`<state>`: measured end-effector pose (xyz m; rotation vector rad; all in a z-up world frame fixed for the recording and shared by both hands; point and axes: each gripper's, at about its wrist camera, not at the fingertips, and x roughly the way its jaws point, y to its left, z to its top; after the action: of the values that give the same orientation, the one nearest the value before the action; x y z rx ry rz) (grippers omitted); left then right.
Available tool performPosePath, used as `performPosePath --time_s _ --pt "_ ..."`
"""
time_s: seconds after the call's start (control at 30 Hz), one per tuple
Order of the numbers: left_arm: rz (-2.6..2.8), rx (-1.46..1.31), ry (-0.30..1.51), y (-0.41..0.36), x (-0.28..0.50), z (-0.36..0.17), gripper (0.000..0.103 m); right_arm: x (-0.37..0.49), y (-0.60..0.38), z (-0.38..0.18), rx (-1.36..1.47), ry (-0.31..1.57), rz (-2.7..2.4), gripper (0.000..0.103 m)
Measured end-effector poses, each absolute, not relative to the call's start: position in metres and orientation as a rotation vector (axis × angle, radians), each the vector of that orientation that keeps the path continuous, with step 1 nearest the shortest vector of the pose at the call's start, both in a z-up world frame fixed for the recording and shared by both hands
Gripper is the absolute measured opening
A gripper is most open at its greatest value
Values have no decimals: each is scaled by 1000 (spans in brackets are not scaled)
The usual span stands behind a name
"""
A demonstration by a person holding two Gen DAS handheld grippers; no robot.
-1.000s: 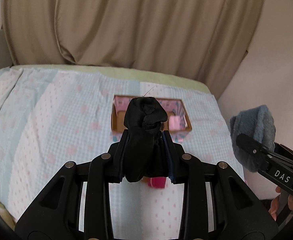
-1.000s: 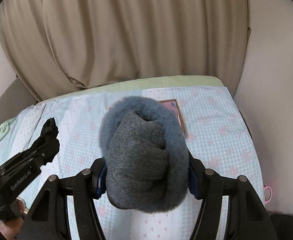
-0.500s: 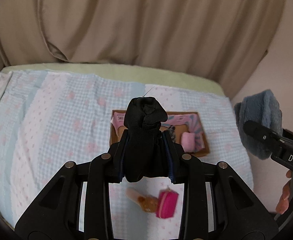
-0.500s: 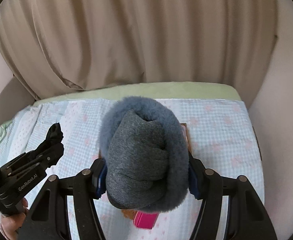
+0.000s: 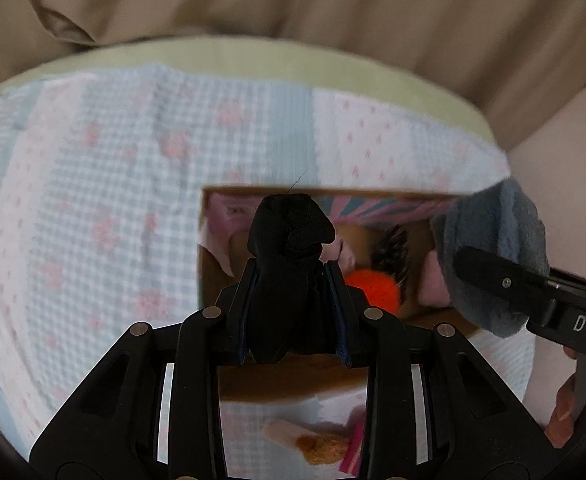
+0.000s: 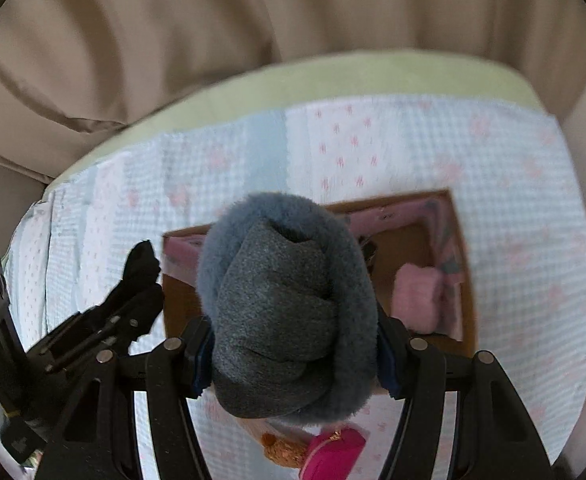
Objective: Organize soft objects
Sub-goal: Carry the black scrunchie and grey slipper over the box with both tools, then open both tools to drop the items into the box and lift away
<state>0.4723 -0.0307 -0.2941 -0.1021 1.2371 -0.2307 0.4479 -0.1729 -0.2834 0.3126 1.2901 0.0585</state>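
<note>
My left gripper (image 5: 293, 280) is shut on a rolled black sock (image 5: 289, 256) and holds it over the near left part of an open cardboard box (image 5: 213, 196). My right gripper (image 6: 293, 344) is shut on a rolled fuzzy grey sock (image 6: 285, 312) above the same box (image 6: 413, 196). The box holds a pink rolled sock (image 6: 417, 296), an orange fluffy item (image 5: 373, 288) and a dark striped item (image 5: 393, 248). The left gripper with the black sock (image 6: 141, 264) shows at left in the right wrist view; the right one with the grey sock (image 5: 493, 248) shows at right in the left wrist view.
The box sits on a bed with a light blue and pink checked cover (image 5: 93, 220). A doll-like toy with orange hair and a pink pouch (image 6: 333, 452) lies on the cover in front of the box. A beige curtain (image 6: 213, 20) hangs behind the bed.
Both grippers have moved forward and down towards the box, which now looks much larger and closer. Each still holds its sock. The views are blurred by the motion.
</note>
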Motion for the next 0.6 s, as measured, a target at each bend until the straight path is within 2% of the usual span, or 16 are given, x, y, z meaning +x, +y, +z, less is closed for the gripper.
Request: performPosePath --time_s 0.17,0.23,0.27,0.3,0.33,0.4,0.43,0.6 --pt "-263 -21 1298 -49 484 -331 29 464 -174 -325 343 1358 49 59" --pt "-281 0 1317 -54 489 -340 33 469 -176 -333 350 1373 48 61" --pt "-282 10 1326 -56 491 -343 54 473 -176 -337 344 1377 46 63" --pt "-281 26 1329 -58 493 -346 92 476 -176 -339 344 1374 53 70" --pt "-288 33 1326 -59 493 -348 103 479 -177 -342 349 1370 61 83" --pt "-303 34 1314 -60 492 -349 103 484 -180 -344 338 1352 55 99" --pt "-306 45 1316 -62 492 -351 103 485 -181 -344 326 1345 51 102" --pt "-321 54 1307 -65 495 -348 103 484 -191 -347 302 1329 26 102"
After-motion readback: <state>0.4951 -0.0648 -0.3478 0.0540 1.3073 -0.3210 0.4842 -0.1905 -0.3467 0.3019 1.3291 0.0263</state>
